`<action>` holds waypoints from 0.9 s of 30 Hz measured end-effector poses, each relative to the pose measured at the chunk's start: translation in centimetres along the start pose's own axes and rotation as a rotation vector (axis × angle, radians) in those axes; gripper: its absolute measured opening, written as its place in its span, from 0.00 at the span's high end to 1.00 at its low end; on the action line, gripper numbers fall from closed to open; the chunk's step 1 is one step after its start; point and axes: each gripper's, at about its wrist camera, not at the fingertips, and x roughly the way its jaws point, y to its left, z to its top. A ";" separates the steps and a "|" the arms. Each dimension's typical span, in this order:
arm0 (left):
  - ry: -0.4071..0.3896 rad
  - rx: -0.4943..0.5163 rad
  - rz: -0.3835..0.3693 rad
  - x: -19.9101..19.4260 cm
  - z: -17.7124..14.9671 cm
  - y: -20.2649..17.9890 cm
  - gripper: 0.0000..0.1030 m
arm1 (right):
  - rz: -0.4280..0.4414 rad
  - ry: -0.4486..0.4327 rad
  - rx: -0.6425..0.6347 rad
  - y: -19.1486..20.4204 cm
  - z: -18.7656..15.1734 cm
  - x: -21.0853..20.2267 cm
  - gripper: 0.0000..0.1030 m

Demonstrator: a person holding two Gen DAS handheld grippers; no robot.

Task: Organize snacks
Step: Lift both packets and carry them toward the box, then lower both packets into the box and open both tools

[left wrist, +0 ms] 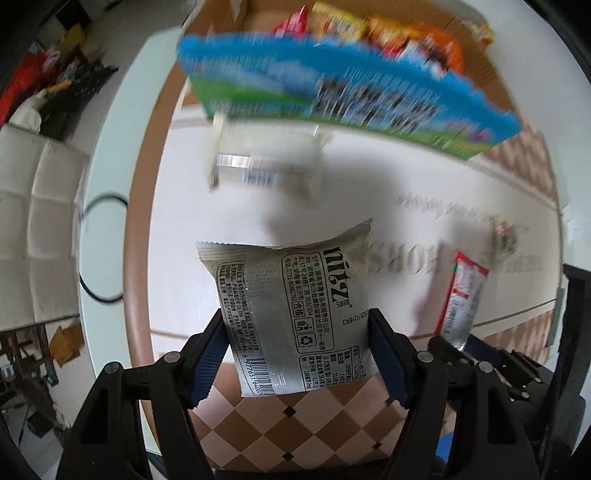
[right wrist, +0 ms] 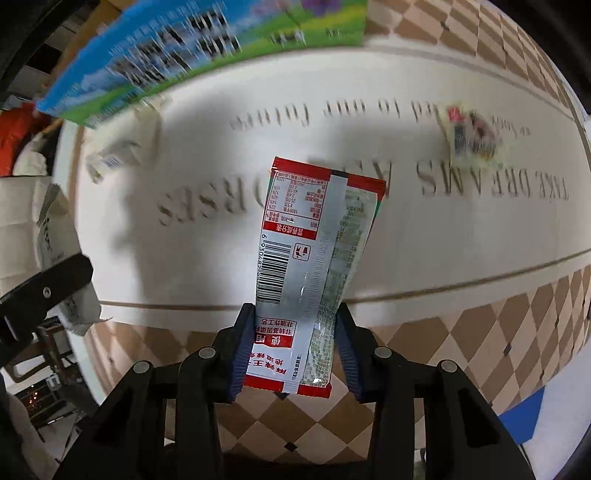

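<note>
Fingers, left pair [left wrist: 297, 354]: blue ribbed pads clamped on both side edges of a grey-white foil snack pouch with black print and a barcode [left wrist: 291, 314]. Pouch is lifted clear of the surface, its crimped top edge pointing away from me.

Fingers, right pair [right wrist: 293, 350]: pressed tight on the lower end of a narrow red-and-white foil snack sachet with a barcode and a nutrition panel [right wrist: 314, 251]. Sachet stands out beyond the pads, also off the surface. I see it from the left view too, at the right edge, beside my left pouch.

Surface: white cloth with grey printed lettering and a tan-and-cream diamond-check border [right wrist: 424, 236], spread below both pairs.

Item on the cloth: small pale wrapped snack with red and dark markings [right wrist: 474, 136], blurred, lying by the lettering, well apart from both of my packs.

Item on the cloth: whitish packet with a small blue label [left wrist: 258, 162], blurred, beside the far box.

Far side: large blue-and-green printed carton panel with black text [left wrist: 332, 88], blurred. Behind it, a brown cardboard box [left wrist: 469, 48] holding red, yellow and orange snack packs [left wrist: 373, 29].
</note>
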 end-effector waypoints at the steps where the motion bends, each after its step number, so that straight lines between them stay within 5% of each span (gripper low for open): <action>1: -0.015 0.008 -0.008 -0.9 0.5 -0.2 0.31 | 0.012 -0.015 -0.004 -0.1 0.4 -1.1 0.57; 10: -0.122 0.046 -0.065 -6.7 6.0 -0.6 0.31 | 0.129 -0.176 -0.079 0.6 5.9 -12.6 0.57; 15: -0.171 0.048 -0.078 -8.9 11.9 -0.4 0.31 | 0.185 -0.245 -0.096 3.3 11.7 -14.9 0.57; 20: -0.183 0.047 -0.038 -8.3 19.9 0.7 0.31 | 0.174 -0.282 -0.117 6.7 19.1 -12.9 0.57; 27: -0.081 0.029 -0.009 -3.3 30.1 2.3 0.31 | 0.109 -0.232 -0.142 9.3 29.2 -7.2 0.57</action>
